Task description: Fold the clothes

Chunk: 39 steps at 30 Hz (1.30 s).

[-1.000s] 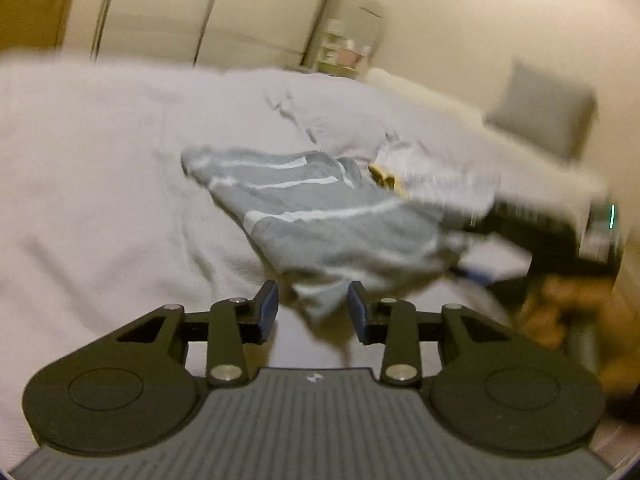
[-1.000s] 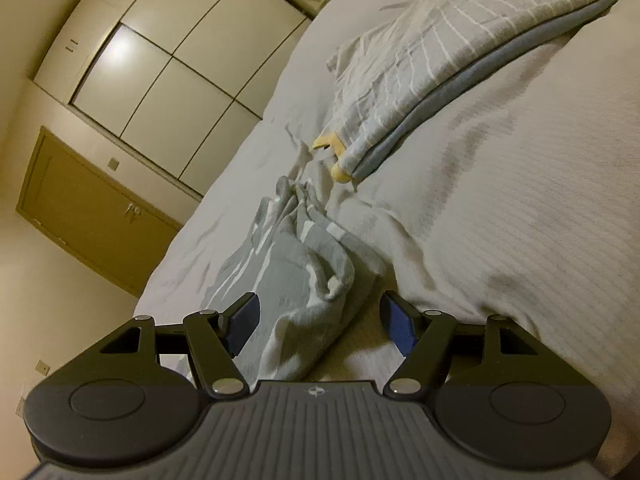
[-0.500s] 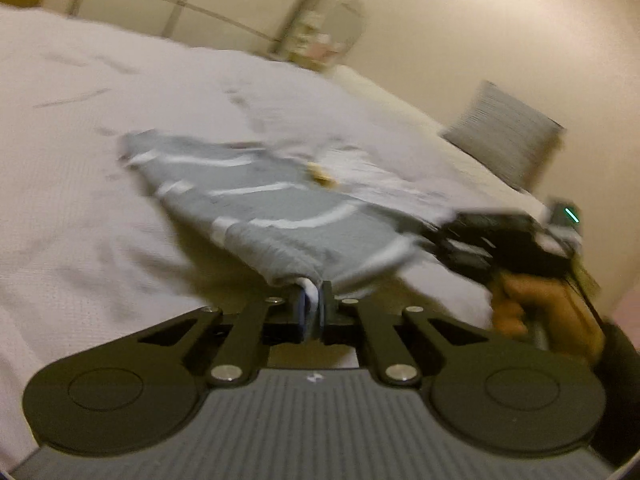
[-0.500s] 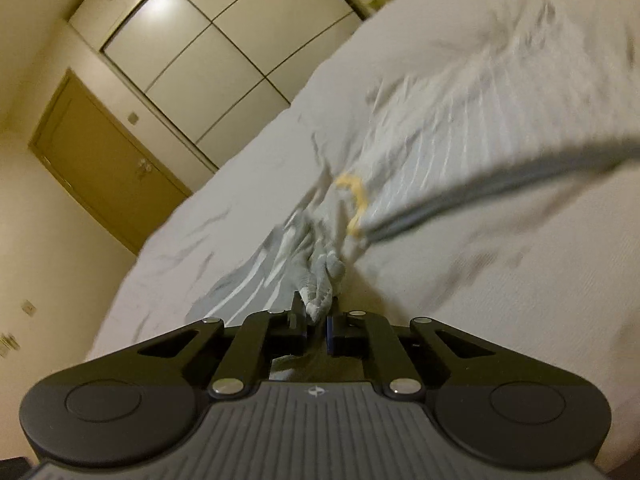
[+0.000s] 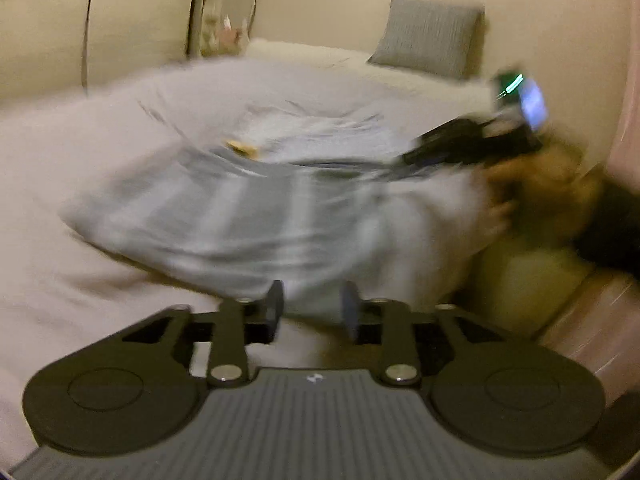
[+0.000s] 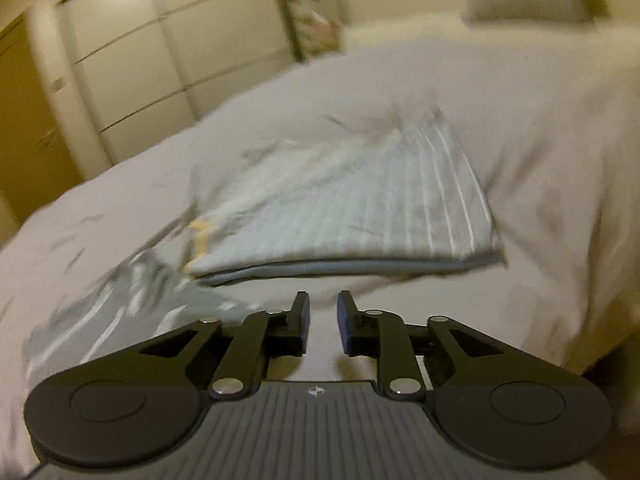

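Note:
A grey garment with white stripes (image 5: 224, 220) lies spread and blurred on the white bed (image 5: 60, 300); its near edge sits just ahead of my left gripper (image 5: 312, 310), which is open and holds nothing. In the right wrist view the same garment (image 6: 104, 312) lies crumpled at the lower left. My right gripper (image 6: 323, 320) is open, its fingers a small gap apart over bare sheet, with the garment to its left. The right gripper (image 5: 472, 144) also shows in the left wrist view, held by a hand at the garment's far right edge.
A folded pale striped garment (image 6: 352, 208) with a yellow tag (image 6: 198, 232) lies on the bed (image 6: 540, 140) beyond the right gripper. A grey pillow (image 5: 432, 34) leans on the wall. Wardrobe doors (image 6: 132, 60) and a shelf of small items (image 6: 316, 28) stand behind.
Both grippers were shut on the grey striped garment half a second ago; both have opened and let it go. The garment now lies flatter, and both cameras have swung.

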Available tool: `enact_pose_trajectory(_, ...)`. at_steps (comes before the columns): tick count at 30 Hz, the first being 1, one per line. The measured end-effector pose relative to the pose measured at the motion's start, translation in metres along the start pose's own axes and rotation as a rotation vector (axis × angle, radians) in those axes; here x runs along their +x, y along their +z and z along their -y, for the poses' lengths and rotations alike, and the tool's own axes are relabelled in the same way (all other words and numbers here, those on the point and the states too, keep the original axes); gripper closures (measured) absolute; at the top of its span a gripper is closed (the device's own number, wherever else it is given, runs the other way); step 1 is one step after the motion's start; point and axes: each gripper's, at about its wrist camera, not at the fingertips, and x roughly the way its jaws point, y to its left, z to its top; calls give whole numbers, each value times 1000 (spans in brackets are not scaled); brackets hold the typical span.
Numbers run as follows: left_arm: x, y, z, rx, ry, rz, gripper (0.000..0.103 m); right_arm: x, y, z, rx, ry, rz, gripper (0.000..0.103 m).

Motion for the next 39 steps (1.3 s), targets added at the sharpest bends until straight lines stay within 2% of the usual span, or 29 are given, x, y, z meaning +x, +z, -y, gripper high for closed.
enact_pose_trajectory(2,-1,-2,-10,214,119,-7,66,-25,-16,-30,-170,55,31,70)
enact_pose_trajectory(4,6,-7,-18,452,222,-19,56,-46,-36,-65,-360,125,39,56)
enact_pose_trajectory(6,19,-18,-22,726,301,-28,49,-61,-62,-101,-529,187,38,56)
enact_pose_trajectory(9,45,-41,-29,1092,313,-59,38,-75,-103,-146,-754,225,31,56)
enact_pose_trajectory(10,52,-50,-33,1190,303,-64,38,-78,-117,-159,-824,228,30,56)
enact_pose_trajectory(12,61,-53,-39,1261,268,-46,38,-78,-141,-179,-942,193,43,55)
enact_pose_trajectory(14,70,-55,-45,1327,236,-28,38,-70,-154,-191,-1003,148,44,55)
enact_pose_trajectory(18,89,-46,-51,1368,237,9,46,-43,-172,-208,-1110,61,34,54)
enact_pose_trajectory(20,97,-44,-56,1381,237,14,53,-33,-179,-210,-1177,10,35,60)
enact_pose_trajectory(21,100,-43,-59,1385,238,15,62,-28,-180,-207,-1202,-21,44,65)
enact_pose_trajectory(22,101,-40,-60,1378,243,13,67,-23,-180,-204,-1225,-52,51,67)
enact_pose_trajectory(24,102,-38,-63,1368,247,19,68,-16,-174,-193,-1234,-92,56,69)
enact_pose_trajectory(26,108,-39,-65,1368,242,25,71,-10,-170,-182,-1241,-116,55,82)
enact_pose_trajectory(27,112,-40,-65,1370,240,24,75,-7,-167,-177,-1246,-125,54,99)
enact_pose_trajectory(29,113,-39,-65,1367,239,2,87,-5,-166,-173,-1273,-113,54,99)
enact_pose_trajectory(30,112,-39,-65,1364,246,-13,96,-5,-165,-172,-1284,-106,54,100)
enact_pose_trajectory(33,96,-27,-61,1279,231,-29,100,-17,-153,-164,-1270,-86,73,101)
enact_pose_trajectory(36,61,-12,-48,1171,186,0,101,-40,-138,-151,-1249,-93,89,101)
enact_pose_trajectory(39,34,-17,-24,1165,139,4,100,-47,-141,-132,-1230,-114,70,101)
